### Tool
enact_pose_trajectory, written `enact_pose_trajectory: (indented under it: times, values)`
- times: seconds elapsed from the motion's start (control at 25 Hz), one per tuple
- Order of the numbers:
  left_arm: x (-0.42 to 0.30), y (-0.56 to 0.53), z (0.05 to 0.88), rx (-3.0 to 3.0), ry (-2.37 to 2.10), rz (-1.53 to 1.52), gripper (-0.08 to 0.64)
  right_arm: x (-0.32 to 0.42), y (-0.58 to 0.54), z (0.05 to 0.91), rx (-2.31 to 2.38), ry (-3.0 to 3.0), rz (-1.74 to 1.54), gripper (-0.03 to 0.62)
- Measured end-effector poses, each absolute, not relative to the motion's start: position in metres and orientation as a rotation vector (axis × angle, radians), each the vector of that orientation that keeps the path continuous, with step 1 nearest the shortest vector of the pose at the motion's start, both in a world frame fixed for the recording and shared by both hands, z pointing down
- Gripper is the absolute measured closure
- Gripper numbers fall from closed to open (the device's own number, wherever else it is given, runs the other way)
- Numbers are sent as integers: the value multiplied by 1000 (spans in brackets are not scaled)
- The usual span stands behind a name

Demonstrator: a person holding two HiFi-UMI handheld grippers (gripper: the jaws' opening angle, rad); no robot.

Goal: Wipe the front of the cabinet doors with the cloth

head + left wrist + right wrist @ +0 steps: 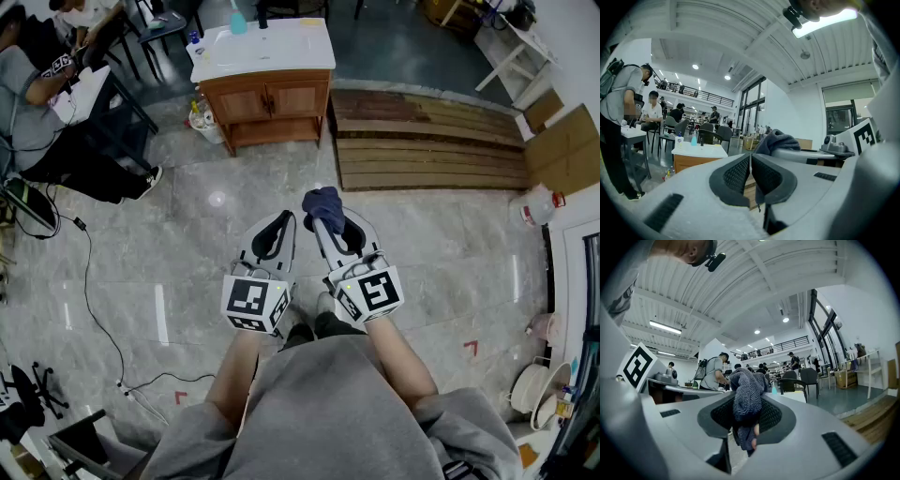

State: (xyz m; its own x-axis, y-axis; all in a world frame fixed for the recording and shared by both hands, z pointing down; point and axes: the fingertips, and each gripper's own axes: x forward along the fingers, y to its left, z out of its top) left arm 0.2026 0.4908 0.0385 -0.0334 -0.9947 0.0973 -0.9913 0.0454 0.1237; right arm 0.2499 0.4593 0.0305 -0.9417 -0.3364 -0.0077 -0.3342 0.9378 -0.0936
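A wooden cabinet (pixel 267 105) with a white top and two doors stands far ahead on the floor; in the left gripper view the cabinet (pixel 696 157) shows at left, small. My right gripper (pixel 325 211) is shut on a dark blue cloth (pixel 322 205), which bunches up above the jaws. In the right gripper view the cloth (pixel 746 401) hangs squeezed between the pads. My left gripper (pixel 281 223) is shut with nothing in it, its pads (pixel 740 172) pressed together. Both grippers are held side by side at waist height, well short of the cabinet.
A stack of wooden planks (pixel 427 141) lies right of the cabinet. Bottles (pixel 201 114) stand at the cabinet's left foot. A seated person (pixel 42 112) and a table are at the far left. Cables (pixel 89 300) run over the floor at left. A white jug (pixel 536 206) sits at right.
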Motion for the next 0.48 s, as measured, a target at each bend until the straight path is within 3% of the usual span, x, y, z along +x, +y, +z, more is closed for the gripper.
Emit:
enact_pose_trajectory:
  times: [0.48]
  values:
    - [235,427,40,2089,-2134,25,541,279,396,38,-517,3033,-196,499]
